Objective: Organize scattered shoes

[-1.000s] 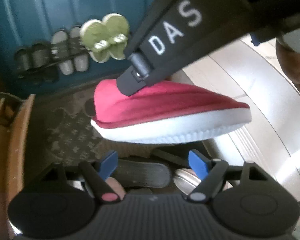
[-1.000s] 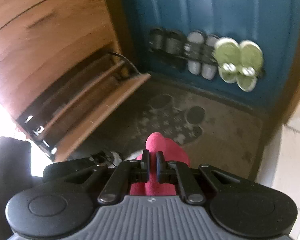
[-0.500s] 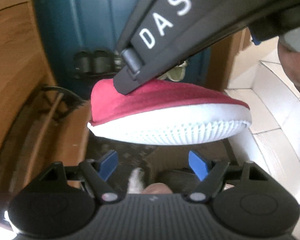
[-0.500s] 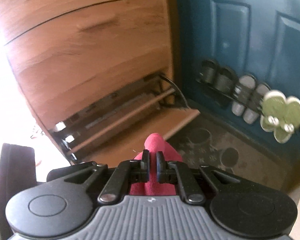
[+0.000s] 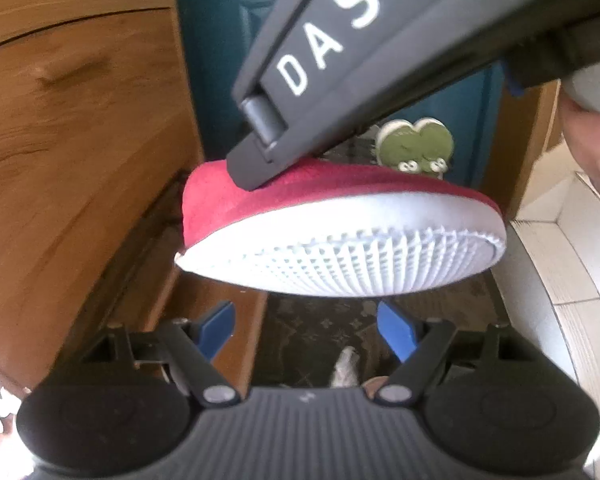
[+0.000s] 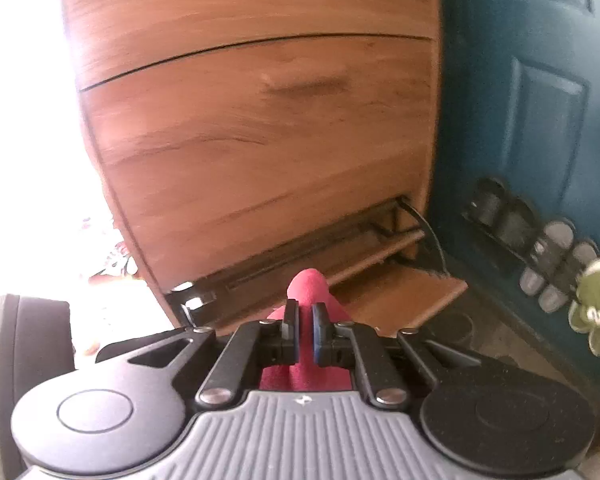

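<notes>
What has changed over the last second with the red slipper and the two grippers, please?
The right gripper has carried the red slipper up and leftward, from over the doormat toward the wooden shoe cabinet and its open bottom flap. Nothing was grasped or released: it stays clamped on the slipper, and the left gripper stays open and empty.

floor: dark patterned doormat (image 5: 320, 332) (before the door) | tiles (image 5: 572, 264) bare beside it
</notes>
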`<state>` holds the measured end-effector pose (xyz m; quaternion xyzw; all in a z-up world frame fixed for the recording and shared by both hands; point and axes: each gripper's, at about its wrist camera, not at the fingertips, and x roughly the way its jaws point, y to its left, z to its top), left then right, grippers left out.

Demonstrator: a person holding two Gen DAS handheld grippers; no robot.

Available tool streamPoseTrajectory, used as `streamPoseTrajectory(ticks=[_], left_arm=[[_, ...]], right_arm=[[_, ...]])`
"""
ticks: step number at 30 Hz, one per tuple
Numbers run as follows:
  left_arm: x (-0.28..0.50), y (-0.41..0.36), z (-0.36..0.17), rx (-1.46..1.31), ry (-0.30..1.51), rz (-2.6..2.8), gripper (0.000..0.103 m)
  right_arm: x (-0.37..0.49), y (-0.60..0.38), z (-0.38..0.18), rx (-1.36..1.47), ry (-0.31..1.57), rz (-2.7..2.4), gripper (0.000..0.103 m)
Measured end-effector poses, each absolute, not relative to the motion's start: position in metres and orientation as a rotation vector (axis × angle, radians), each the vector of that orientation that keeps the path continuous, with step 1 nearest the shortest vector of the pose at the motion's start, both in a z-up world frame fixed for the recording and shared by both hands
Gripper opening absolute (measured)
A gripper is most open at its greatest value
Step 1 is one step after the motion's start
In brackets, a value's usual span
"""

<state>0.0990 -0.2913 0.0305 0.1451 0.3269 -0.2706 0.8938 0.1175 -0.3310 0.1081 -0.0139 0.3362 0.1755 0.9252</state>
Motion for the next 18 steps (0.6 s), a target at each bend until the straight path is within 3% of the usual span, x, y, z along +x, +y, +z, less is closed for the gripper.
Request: streamPoseTrajectory(ticks=[18], left_arm=[[0.094, -0.183, 0.030, 0.203, 0.700, -0.339, 0.077]], right_arm=[[0.129, -0.192, 0.091, -0.115, 0.711, 0.623, 0.006]])
